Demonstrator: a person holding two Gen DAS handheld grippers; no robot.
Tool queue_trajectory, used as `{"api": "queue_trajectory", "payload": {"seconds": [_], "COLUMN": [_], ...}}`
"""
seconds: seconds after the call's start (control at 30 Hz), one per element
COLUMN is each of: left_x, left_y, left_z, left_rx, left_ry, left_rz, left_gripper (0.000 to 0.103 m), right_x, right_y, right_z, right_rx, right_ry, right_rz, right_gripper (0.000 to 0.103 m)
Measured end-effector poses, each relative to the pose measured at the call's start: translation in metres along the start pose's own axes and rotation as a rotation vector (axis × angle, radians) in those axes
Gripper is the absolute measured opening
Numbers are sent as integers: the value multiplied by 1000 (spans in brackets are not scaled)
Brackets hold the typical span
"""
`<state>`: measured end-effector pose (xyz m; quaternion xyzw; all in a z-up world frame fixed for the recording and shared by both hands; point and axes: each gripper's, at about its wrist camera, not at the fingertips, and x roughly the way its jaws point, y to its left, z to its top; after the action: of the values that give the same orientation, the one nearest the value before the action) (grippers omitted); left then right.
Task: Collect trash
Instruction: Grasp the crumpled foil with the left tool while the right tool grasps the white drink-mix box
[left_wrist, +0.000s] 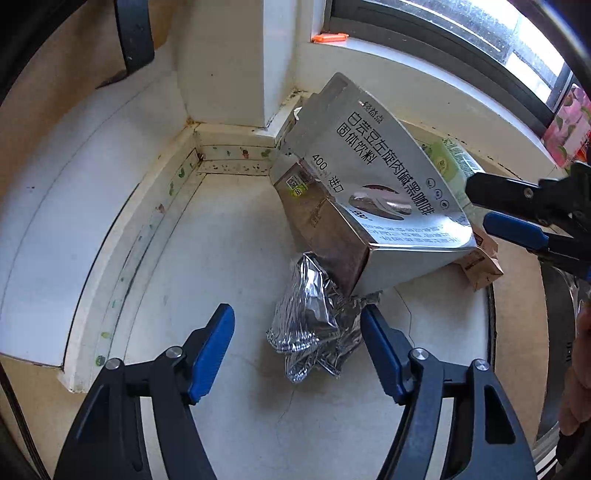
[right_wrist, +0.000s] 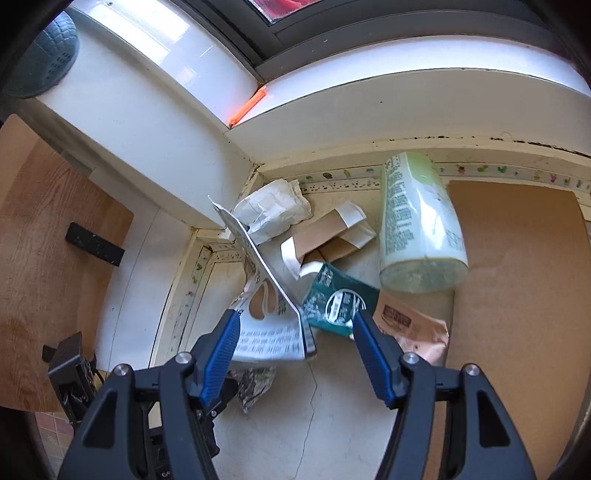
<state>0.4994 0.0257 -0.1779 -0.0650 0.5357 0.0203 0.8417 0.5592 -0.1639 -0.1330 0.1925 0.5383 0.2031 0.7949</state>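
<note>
Blue-padded left tongs (left_wrist: 297, 350) sit closest to the lens, spread, with a crumpled foil wrapper (left_wrist: 312, 332) lying between the pads; whether the right-hand pad brushes the foil's edge I cannot tell, but nothing is pinched yet. Right tongs (right_wrist: 293, 341) are spread too, straddling the near end of the silver box (right_wrist: 267, 332), pads apparently clear of it.

By size, the counter (left_wrist: 229, 258) comes first, pale and cracked, with the trash heaped in its back corner under the window sill (right_wrist: 369, 110). A brown board (right_wrist: 517, 277) covers the counter's right side. Next is the silver box, tilted, its low end resting over the foil wrapper. Behind it a pale green bottle (right_wrist: 421, 225) lies on its side against the back edge. Then crumpled white paper (right_wrist: 273, 212) in the corner, a flattened brown carton (right_wrist: 332, 236), a green packet (right_wrist: 338, 302), a pinkish-brown pouch (right_wrist: 410, 325), and lastly the foil.

Risks, as I judge them: the box weighs on the foil, so pulling the wrapper may tear it or tip the box off its perch. Foil is slippery and thin; a shallow pinch could slide off. Both tongs work close together and could collide.
</note>
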Motion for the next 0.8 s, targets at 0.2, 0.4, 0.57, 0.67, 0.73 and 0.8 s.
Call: {"api": "queue_trajectory", "payload": {"seconds": [0.2,0.4,0.57,0.67,0.73,0.8], "left_x": [13,17,6,-5,-15,-24], "left_y": [2,1,-2,-4,-6,-5], "left_z": [3,5,-5,-14,-21,-29], "left_rx": [-18,-19,-5,1,5,3], "left_ry": [23,27,5,-12,-20,-26], "left_rz": [-24,-42,-35,-29,-27,-37], "left_gripper": [52,36,35,35,35,35], "right_x": [27,44,29,15,6,-5], "right_y": [10,19,23,31,35,34], "right_z": [12,12,8,2,-5,-11], "right_rx": [-49,-102,-125,-158,-164,-165], "right_ry": [36,75,26,3,-2,-14], "right_rz": [1,-9,17,13,26,35], "right_gripper": [52,20,14,13,13,13]}}
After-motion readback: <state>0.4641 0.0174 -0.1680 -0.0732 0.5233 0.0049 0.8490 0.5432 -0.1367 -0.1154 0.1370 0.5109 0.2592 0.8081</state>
